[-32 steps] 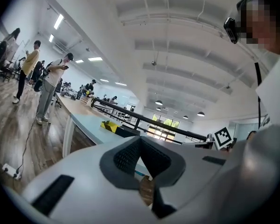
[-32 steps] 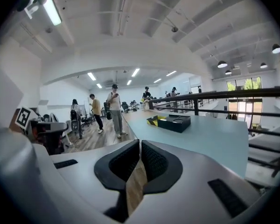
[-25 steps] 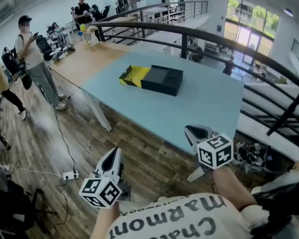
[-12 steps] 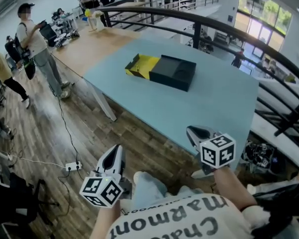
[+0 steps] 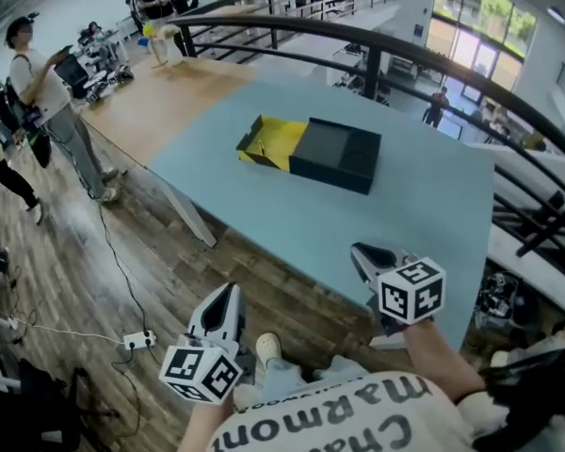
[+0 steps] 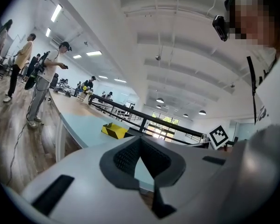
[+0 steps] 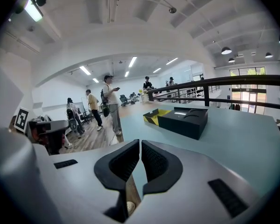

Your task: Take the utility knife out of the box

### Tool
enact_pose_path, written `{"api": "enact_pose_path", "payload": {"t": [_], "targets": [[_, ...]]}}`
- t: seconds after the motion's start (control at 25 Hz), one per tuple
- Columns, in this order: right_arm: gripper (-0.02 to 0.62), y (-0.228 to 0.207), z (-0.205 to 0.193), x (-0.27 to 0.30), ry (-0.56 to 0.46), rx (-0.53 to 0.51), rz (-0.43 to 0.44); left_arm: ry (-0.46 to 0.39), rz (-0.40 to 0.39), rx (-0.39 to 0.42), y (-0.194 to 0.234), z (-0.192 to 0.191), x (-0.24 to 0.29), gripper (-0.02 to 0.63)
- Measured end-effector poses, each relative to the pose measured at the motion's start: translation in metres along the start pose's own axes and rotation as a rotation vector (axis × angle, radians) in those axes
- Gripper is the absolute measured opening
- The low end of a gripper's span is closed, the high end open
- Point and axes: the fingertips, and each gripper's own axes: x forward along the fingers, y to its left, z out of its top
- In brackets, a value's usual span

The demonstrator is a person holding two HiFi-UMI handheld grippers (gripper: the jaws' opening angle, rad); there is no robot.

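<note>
Held the white plastic left gripper (image 5: 229,293) low, above the brown wooden plank floor (image 5: 66,281) and short of the table's near edge. Found it clenched in the left gripper view, with black ribbed pads (image 6: 127,157) pressed tip to tip and nothing pinched between. Held the white plastic right gripper (image 5: 360,250) higher, at the near edge of the pale blue rectangular tabletop (image 5: 292,217), pointing across it. Found that one shut as well in the right gripper view, with only a hairline between its dark pads (image 7: 155,162), and empty. Noted a black-and-white marker cube on each.

Saw the black rectangular box (image 5: 336,155) lying flat toward the far side of the blue tabletop, well apart from both grippers, with a yellow-and-black cardboard sleeve (image 5: 271,141) open at its left end and touching it. Made out shallow moulded recesses in the box's top face from the right gripper view, but could not pick out the utility knife itself in any view.

Noted a curved black metal railing (image 5: 372,69) beyond the table, a light wooden tabletop (image 5: 160,102) adjoining the blue one on the left, a white power strip (image 5: 137,340) on the floor near the left gripper, and people standing (image 5: 28,73) along the left side of the room.
</note>
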Motion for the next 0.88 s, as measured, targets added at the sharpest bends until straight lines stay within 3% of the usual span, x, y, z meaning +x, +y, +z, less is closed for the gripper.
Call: {"api": "enact_pose_path", "payload": {"t": [0.24, 0.52, 0.72, 0.88], "targets": [[0.038, 0.013, 0.044, 0.057, -0.028, -0.009, -0.033, -0.032, -0.071, 0.01, 0.048, 0.051, 0.044, 0.002], [0.038, 0.02, 0.094, 0.102, -0.088, 0.01, -0.097, 0.007, -0.143, 0.065, 0.095, 0.096, 0.089, 0.002], [0.038, 0.018, 0.108, 0.127, -0.123, 0.073, -0.158, 0.033, -0.195, 0.087, 0.127, 0.118, 0.112, 0.002], [0.038, 0.018, 0.104, 0.141, -0.078, 0.066, -0.192, 0.036, -0.204, 0.091, 0.148, 0.127, 0.122, 0.002]]}}
